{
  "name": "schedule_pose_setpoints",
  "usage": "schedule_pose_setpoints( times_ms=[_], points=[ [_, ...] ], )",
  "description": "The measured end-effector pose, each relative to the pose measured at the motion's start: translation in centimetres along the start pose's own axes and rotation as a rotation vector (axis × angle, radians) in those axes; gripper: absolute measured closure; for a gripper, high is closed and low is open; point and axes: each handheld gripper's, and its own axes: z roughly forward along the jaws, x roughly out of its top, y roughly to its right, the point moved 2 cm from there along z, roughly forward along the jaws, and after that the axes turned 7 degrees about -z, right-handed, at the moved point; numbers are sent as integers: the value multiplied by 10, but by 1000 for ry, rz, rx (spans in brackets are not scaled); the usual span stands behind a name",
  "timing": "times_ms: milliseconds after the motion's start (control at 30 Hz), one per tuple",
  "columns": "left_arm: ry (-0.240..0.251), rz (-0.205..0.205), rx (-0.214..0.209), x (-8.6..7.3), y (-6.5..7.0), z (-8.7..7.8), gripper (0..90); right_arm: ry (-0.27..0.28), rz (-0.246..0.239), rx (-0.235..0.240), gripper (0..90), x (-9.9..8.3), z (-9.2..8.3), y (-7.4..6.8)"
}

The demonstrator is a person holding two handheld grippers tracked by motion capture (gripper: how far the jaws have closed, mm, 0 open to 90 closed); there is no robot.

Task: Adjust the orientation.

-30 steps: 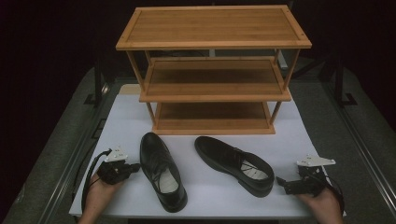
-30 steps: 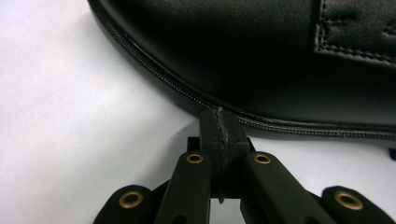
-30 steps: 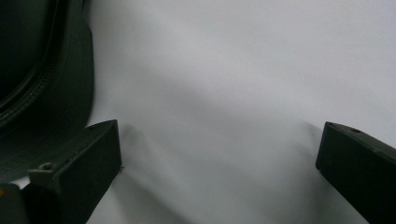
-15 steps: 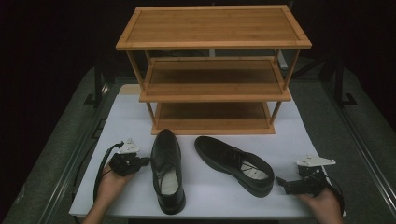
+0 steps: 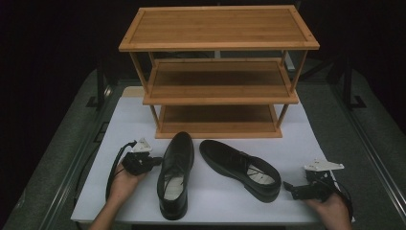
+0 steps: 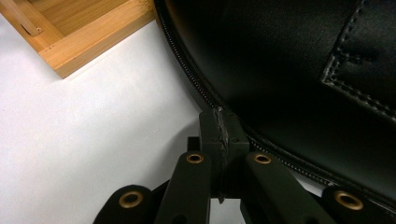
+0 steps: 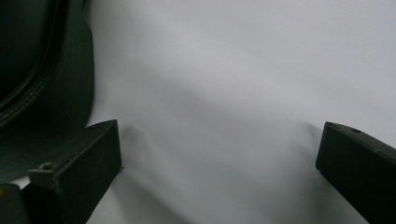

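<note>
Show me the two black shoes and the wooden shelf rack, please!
left shoe (image 5: 176, 158), high view, on its toe cap.
right shoe (image 5: 225, 157), high view, on its toe part.
wooden shelf rack (image 5: 218, 26), high view, on its top board.

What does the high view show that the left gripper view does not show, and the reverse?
High view alone: the whole three-tier wooden rack, the right shoe, the right gripper with jaws apart, and both hands. Left gripper view alone: the left gripper has its jaws closed together, tips against the stitched sole edge of the left shoe. Both share: that shoe, a rack corner and the white table.
</note>
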Motion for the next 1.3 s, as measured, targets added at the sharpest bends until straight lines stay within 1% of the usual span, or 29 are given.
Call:
schedule_pose_setpoints(
  times_ms=[33,67,100,233,300,367,433,467,500,567,1000,1100,1133,1167,1200,1233,1267,1300],
  points=[
    [0,-3,-12,-1,0,-1,900,-1,0,0,0,0,0,0],
    [-4,-6,-16,-6,4,-5,900,-2,0,0,0,0,0,0],
    [-4,-6,-16,-6,4,-5,900,-2,0,0,0,0,0,0],
    [-31,20,-39,-21,19,-19,900,0,2,0,0,0,0,0],
    [-24,15,-57,-27,25,-24,900,0,2,0,0,0,0,0],
    [-27,15,-83,-30,31,-24,900,0,1,0,0,0,0,0],
    [-37,31,-72,-31,36,-23,900,0,1,0,0,0,0,0],
    [-40,33,-71,-30,36,-23,900,1,-1,-1,0,0,0,0],
    [-31,25,-80,-30,35,-23,900,-1,0,0,0,0,0,0],
    [-28,21,-83,-30,34,-22,900,0,-2,-1,0,0,0,0],
    [-30,39,-91,-26,43,-17,900,0,-1,-1,0,0,0,0],
    [-28,28,-105,-27,41,-17,900,0,-1,-1,0,0,0,0],
    [-32,38,-93,-27,40,-18,900,0,0,-1,0,0,0,0],
    [-35,38,-82,-27,39,-19,900,-1,2,-1,0,0,0,0],
    [-35,32,-66,-27,35,-22,853,-1,3,0,0,0,0,0],
    [-33,24,-62,-28,34,-23,853,-1,3,0,0,0,0,0],
    [-28,10,-53,-29,29,-27,841,-1,3,0,0,0,0,0],
    [-22,2,-42,-31,26,-30,801,-1,3,0,0,0,0,0]
  ],
)
